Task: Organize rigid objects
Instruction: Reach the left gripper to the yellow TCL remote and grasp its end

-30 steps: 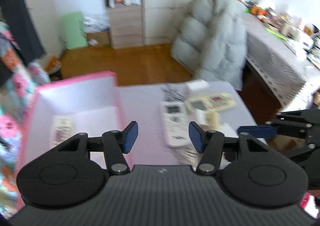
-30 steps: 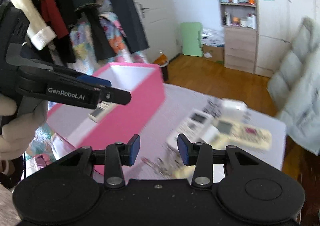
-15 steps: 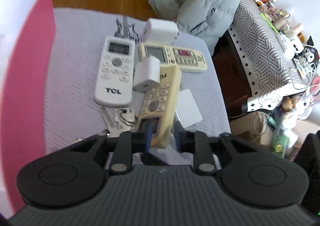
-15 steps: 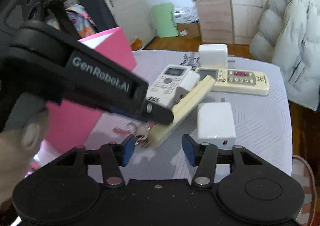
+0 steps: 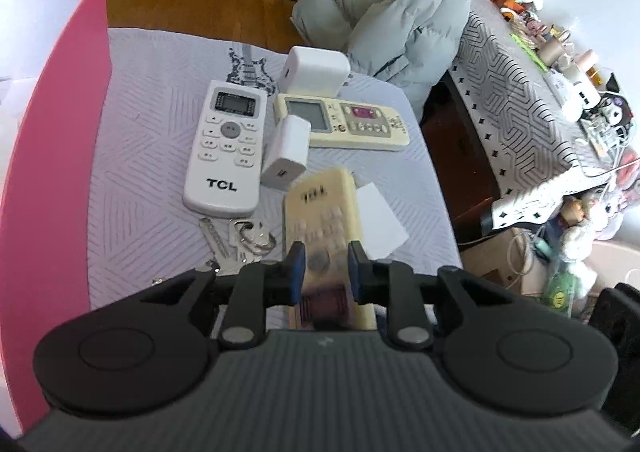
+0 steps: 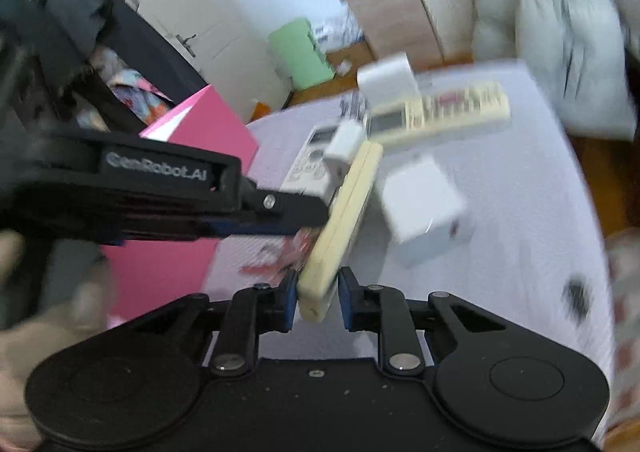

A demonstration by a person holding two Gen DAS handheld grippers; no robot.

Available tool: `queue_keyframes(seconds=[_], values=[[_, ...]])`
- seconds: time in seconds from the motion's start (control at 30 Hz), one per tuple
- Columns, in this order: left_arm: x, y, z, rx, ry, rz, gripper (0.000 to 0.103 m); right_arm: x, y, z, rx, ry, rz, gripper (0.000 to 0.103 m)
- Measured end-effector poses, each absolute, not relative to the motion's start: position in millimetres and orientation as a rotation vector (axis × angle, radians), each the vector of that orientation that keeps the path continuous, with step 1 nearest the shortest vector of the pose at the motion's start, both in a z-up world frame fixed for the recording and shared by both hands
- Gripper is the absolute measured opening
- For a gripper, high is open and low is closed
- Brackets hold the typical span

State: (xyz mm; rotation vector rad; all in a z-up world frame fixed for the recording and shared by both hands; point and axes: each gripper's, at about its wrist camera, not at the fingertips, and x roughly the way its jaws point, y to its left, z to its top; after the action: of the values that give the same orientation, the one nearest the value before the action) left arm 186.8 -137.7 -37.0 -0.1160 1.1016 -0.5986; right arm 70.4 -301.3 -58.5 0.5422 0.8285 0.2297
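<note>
Our left gripper (image 5: 323, 266) has its fingers (image 5: 297, 264) pinching the near end of the cream remote (image 5: 322, 220), though they are easing apart a little. Our right gripper (image 6: 317, 294) straddles the same remote's lower corner, and its fingers (image 6: 289, 298) are closing on the thin edges. The remote hangs tilted above the counter (image 5: 140, 156), low centre of the frame.

We judge it light, stiff and smooth-sided, so it could slip. A hold across its width near the middle looks safer than at the tip.

The left view lays out the rest clearly: the TCL remote (image 5: 226, 148) left of centre, the small charger (image 5: 287, 152) beside it, the second cream remote (image 5: 344, 126) and big adapter (image 5: 314, 70) above, keys (image 5: 244, 238) low left, and the pink box (image 5: 52, 156) along the left edge. The right view is blurred, yet it alone shows the remote edge-on, the white block (image 6: 420, 204) beside it, and the person's hand (image 6: 60, 316) at lower left.
</note>
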Motion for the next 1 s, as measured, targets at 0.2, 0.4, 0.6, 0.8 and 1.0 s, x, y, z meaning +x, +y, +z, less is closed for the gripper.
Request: queue_keyframes(seconds=[0.2,0.4,0.6,0.8,1.0], values=[[176.4,-134.5,-53.7,-0.149,1.155,-0.618,0.037,53.8,-307.9,-71.1,0.614,0.951,0.293,0.025],[170.1,-135.0,-64.3,-0.133,1.170,-0.589,0.041,47.5,-286.0,-57.4,0.303,0.919,0.223,0.046],[166.8,-133.6,-72.3,-0.121,1.213,-0.535,0.049,52.6,-277.0,-51.4,0.188,0.890,0.269,0.068],[158.9,-137.6,-76.0,-0.159,1.197,-0.546,0.047,62.1,-270.7,-66.1,0.150,0.857,0.265,0.069],[158.4,-137.0,-77.0,-0.158,1.184,-0.585,0.046,63.2,-275.7,-66.8,0.160,0.837,0.317,0.072]])
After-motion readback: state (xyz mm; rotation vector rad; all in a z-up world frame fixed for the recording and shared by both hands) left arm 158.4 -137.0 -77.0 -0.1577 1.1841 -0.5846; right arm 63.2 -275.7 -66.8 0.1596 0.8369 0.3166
